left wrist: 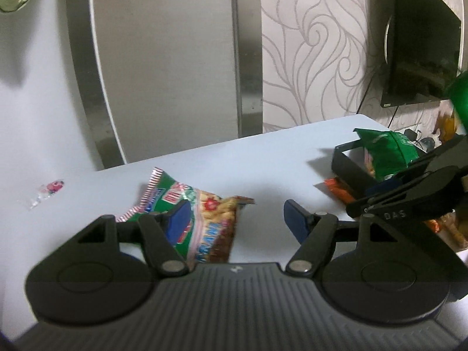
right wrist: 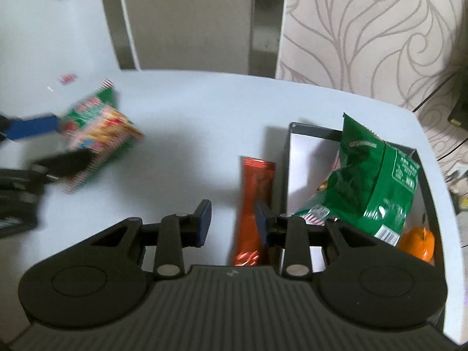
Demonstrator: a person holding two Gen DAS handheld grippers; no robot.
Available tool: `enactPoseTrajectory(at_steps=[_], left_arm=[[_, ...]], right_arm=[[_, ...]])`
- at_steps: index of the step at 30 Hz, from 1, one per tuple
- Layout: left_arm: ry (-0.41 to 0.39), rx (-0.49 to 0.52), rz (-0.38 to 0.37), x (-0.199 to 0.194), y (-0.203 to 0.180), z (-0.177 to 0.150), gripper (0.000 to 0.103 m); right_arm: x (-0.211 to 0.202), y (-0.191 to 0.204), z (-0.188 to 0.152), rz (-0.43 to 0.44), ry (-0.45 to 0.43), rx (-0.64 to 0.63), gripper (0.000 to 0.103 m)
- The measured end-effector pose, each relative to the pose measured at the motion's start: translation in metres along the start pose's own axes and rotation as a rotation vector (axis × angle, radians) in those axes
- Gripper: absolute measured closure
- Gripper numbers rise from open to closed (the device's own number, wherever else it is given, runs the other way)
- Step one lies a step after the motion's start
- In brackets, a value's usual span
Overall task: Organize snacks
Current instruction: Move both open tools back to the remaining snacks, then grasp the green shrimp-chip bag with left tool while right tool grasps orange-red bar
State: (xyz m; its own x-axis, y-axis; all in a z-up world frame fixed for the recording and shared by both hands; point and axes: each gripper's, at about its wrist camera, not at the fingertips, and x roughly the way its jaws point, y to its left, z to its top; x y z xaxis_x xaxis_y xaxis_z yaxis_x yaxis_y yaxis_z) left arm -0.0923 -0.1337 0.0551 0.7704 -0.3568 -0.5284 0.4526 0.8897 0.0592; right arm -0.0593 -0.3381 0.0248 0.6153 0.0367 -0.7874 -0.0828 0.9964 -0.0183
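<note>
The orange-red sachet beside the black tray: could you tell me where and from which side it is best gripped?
Grip the orange-red sachet across its narrow width near the middle, coming from above. It lies flat and lengthwise on the table, close along the black tray wall, so the right gripper would probably need one finger slipped between sachet and wall.

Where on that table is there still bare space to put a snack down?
The widest bare stretch of table lies between the striped snack bag and the orange packet. The black tray is crowded at its near end by the green bag and an orange fruit; its far corner shows bare.
</note>
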Motion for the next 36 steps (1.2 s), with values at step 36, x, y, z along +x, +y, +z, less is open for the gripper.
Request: enactPoseTrajectory(at_steps=[36], left_arm=[[0.084,-0.075,-0.111,0.080,0.084,-0.008,0.000]], right_arm=[[0.030,0.036,0.004,-0.023,0.081,0.075,0.062]])
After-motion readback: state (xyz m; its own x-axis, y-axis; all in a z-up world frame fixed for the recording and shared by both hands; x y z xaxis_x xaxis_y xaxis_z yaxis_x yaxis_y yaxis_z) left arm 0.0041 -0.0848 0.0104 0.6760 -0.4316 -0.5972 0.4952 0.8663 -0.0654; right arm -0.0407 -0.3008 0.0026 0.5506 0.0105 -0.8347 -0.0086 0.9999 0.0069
